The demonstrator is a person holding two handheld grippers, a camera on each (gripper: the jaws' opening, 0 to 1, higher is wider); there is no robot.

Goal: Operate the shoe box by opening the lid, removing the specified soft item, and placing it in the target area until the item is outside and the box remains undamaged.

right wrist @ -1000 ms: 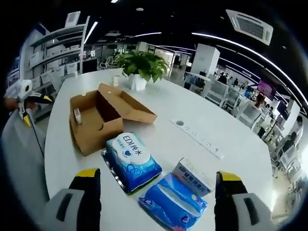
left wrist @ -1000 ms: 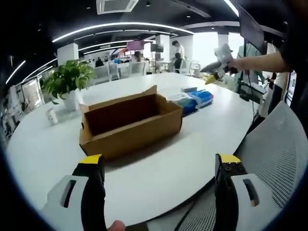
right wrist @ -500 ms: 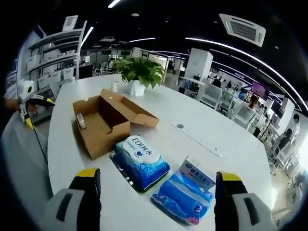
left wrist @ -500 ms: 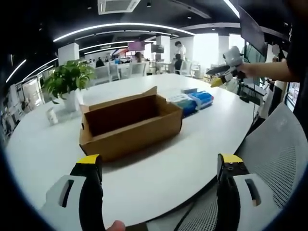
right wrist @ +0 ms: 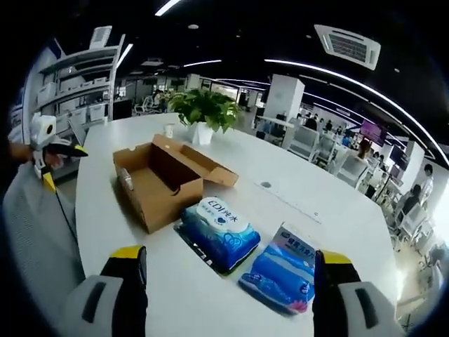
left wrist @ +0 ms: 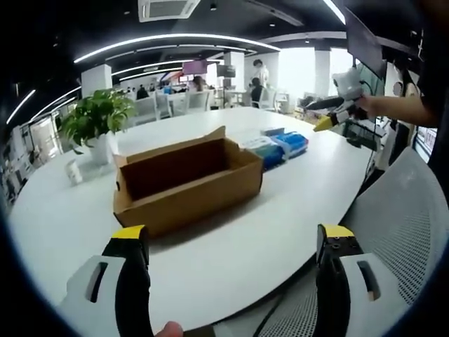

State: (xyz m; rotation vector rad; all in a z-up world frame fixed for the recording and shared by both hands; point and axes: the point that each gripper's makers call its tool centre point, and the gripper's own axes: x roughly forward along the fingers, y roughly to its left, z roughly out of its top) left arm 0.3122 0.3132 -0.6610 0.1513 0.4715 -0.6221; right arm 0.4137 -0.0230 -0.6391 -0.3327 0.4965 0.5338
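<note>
right tool point(right wrist: 223, 270) has pulled back from wipes pack point(right wrist: 219, 225), now beside open shoe box point(left wrist: 184, 180) on counter point(left wrist: 266, 239). both tools wide open, empty. risk: clipping box w/ careless reach, denting it.

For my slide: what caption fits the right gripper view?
Open cardboard shoe box beside two blue tissue packs on a white table.

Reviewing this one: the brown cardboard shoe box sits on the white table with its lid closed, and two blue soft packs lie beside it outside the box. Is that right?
Not quite. The brown cardboard shoe box has its lid open, folded back, so the inside shows in the right gripper view. The rest holds: it sits on the white table, and the two blue soft packs lie beside it, outside the box.
</note>
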